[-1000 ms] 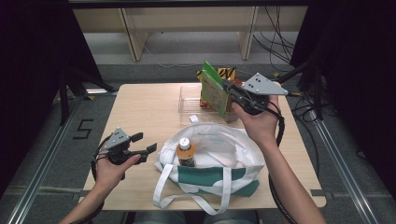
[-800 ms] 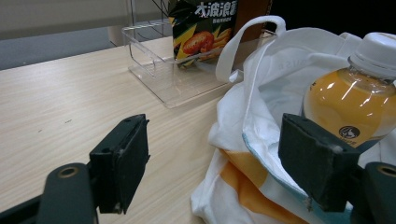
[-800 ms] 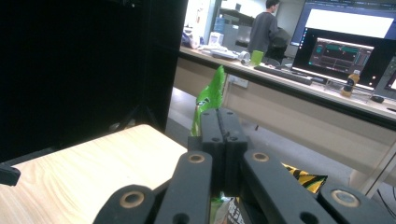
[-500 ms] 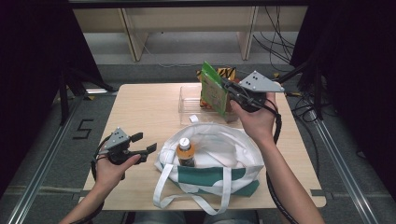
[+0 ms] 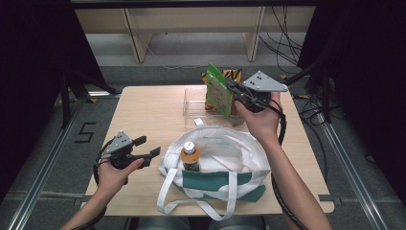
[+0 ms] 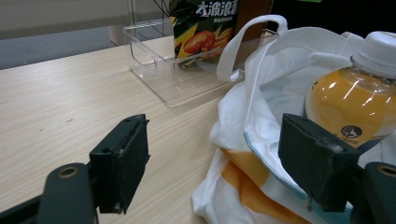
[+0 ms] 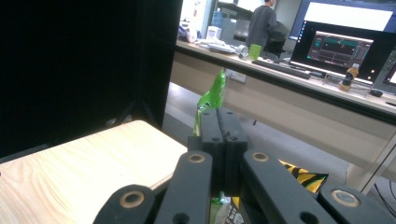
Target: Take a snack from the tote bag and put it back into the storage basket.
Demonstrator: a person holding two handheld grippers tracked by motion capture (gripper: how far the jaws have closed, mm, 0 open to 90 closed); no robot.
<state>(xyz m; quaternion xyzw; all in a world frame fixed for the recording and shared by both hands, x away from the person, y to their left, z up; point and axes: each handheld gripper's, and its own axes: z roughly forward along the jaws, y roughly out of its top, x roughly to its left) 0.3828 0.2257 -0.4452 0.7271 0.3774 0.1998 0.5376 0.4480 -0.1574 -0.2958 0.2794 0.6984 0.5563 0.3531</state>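
My right gripper is shut on a green snack bag, which it holds up over a clear plastic bin at the far side of the table. In the right gripper view the bag's top edge sticks up from the closed jaws. A white tote bag with a green band lies open at the front of the table, with an orange drink bottle upright inside. My left gripper stands open just left of the tote, its jaws pointing at the tote and the bottle.
A black and yellow snack bag stands in the clear bin. The wooden table is bare on its left half. Dark curtains flank the table, and cables lie on the floor behind at the right.
My right gripper, with the green bag in it, has drifted slightly left and away. The left gripper has stayed put.
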